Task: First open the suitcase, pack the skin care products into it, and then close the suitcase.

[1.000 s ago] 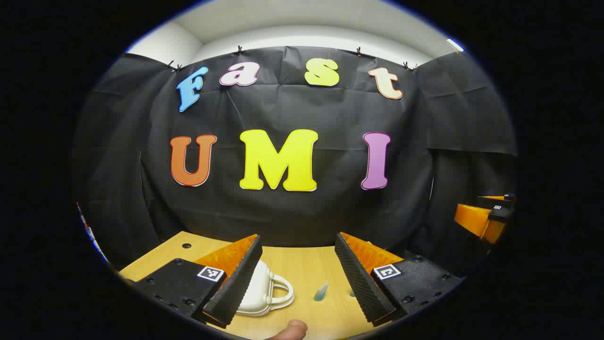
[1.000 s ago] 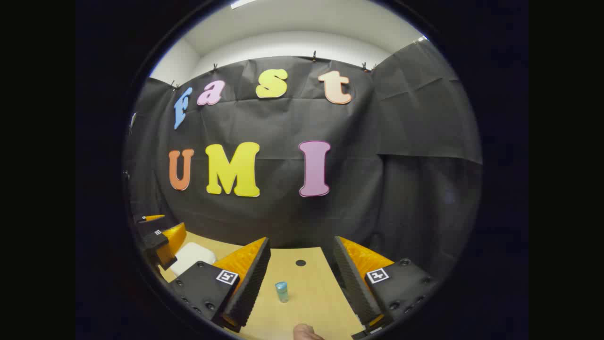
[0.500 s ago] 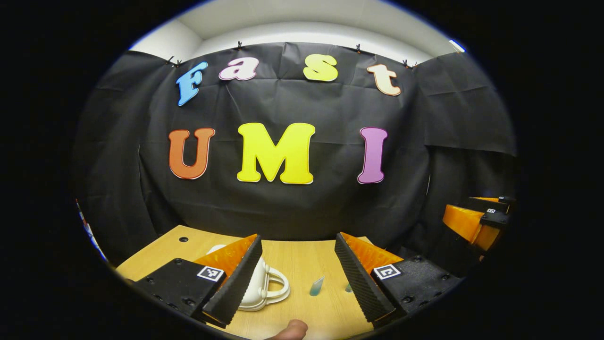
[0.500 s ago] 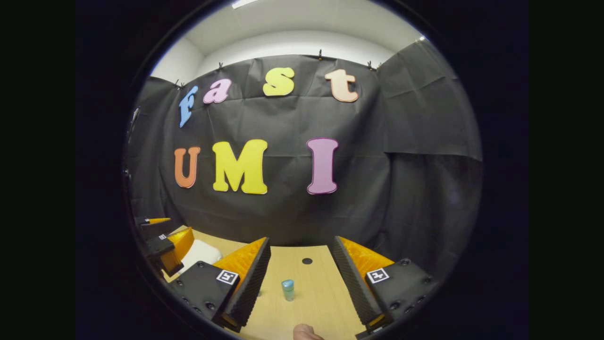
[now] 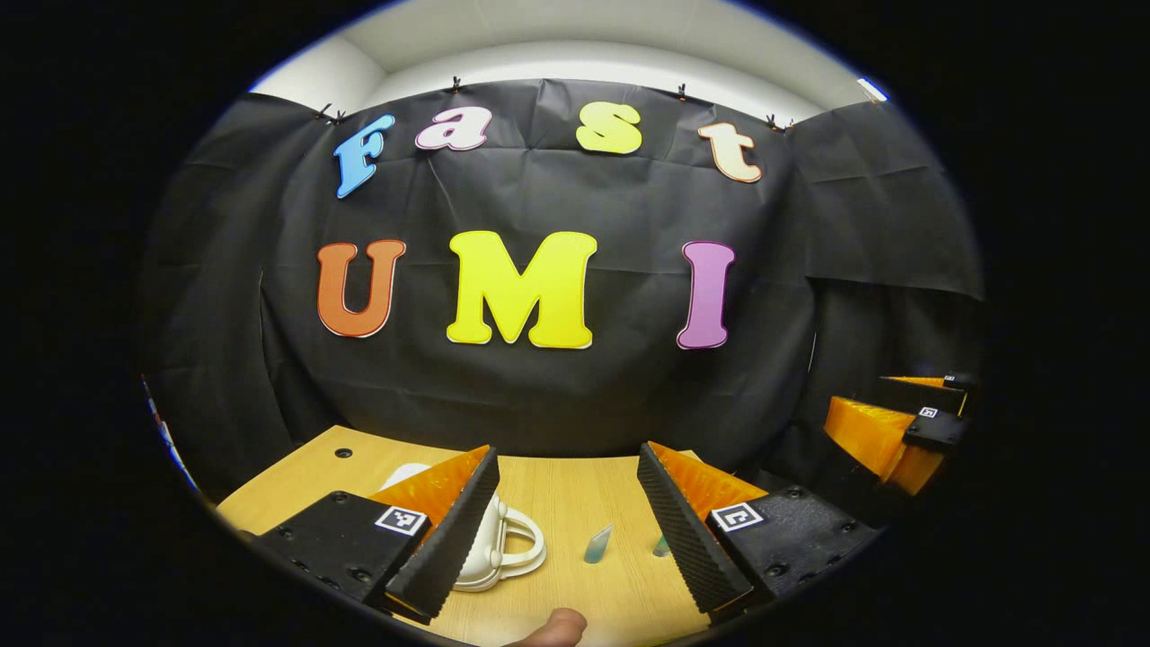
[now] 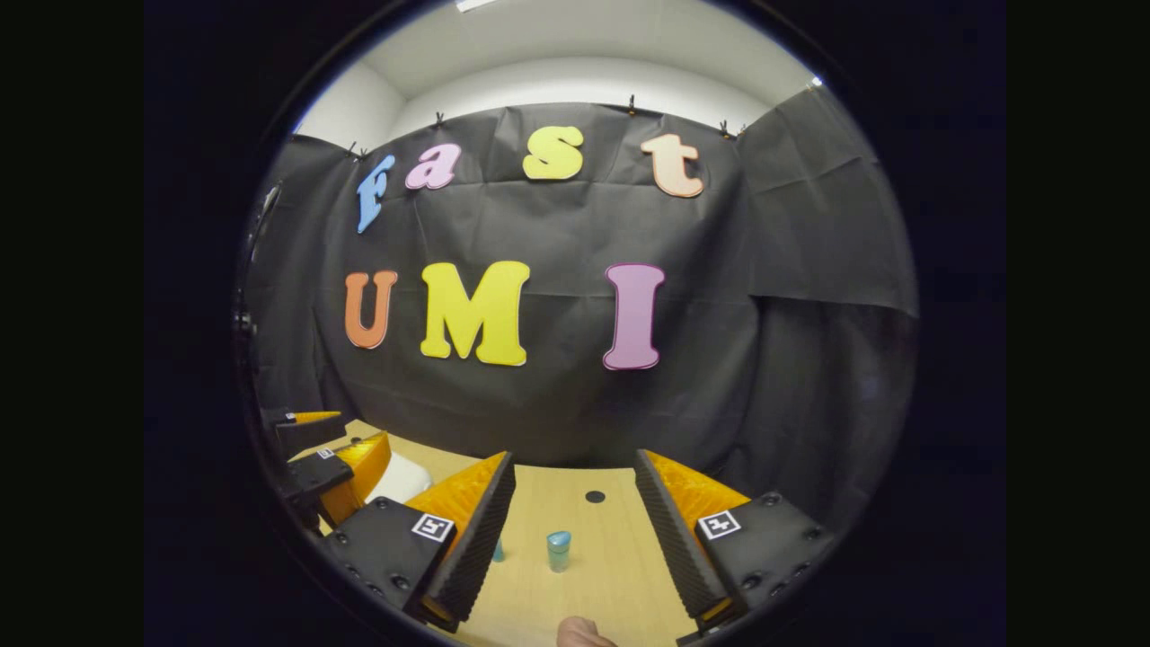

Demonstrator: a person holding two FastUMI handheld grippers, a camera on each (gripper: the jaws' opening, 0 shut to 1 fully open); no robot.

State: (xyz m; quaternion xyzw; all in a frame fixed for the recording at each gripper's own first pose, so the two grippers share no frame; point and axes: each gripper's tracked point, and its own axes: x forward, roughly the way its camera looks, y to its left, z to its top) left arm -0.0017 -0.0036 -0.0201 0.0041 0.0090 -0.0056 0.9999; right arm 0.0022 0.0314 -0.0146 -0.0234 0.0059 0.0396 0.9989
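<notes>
Over the last second I tipped both views down: more bench (image 5: 575,490) shows. Left hand-held gripper (image 5: 569,530) and right hand-held gripper (image 6: 573,539) gape empty. Closed suitcase (image 5: 499,548) near bench's left edge; bottle (image 6: 558,550) mid-bench. Opening not begun.

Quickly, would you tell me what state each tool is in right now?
Left tool: open, holding nothing.
Right tool: open, holding nothing.
</notes>
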